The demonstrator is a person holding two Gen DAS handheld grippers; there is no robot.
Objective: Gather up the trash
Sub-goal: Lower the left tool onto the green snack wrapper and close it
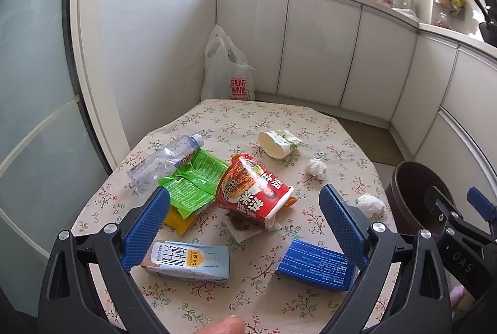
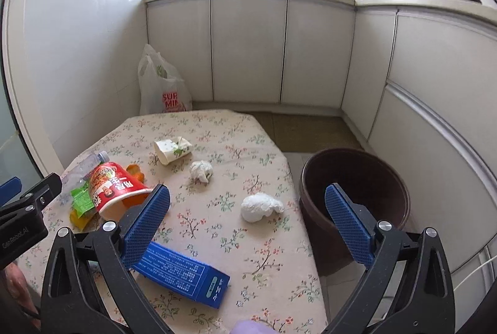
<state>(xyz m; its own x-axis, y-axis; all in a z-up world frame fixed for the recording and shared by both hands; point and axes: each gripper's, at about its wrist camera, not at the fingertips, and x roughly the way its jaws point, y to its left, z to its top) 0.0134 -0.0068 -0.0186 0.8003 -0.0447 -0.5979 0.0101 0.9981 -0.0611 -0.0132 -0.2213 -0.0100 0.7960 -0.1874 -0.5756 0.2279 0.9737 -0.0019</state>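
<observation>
Trash lies on a floral table: a red noodle cup on its side, a green wrapper, a clear bottle, a milk carton, a blue box, a paper cup and two tissue wads. A brown bin stands right of the table. My left gripper hovers open above the cup. My right gripper hovers open over the table's right edge.
A white plastic bag sits on the floor behind the table against the wall. White cabinets run along the back and right under a cluttered counter. A glass door stands at the left.
</observation>
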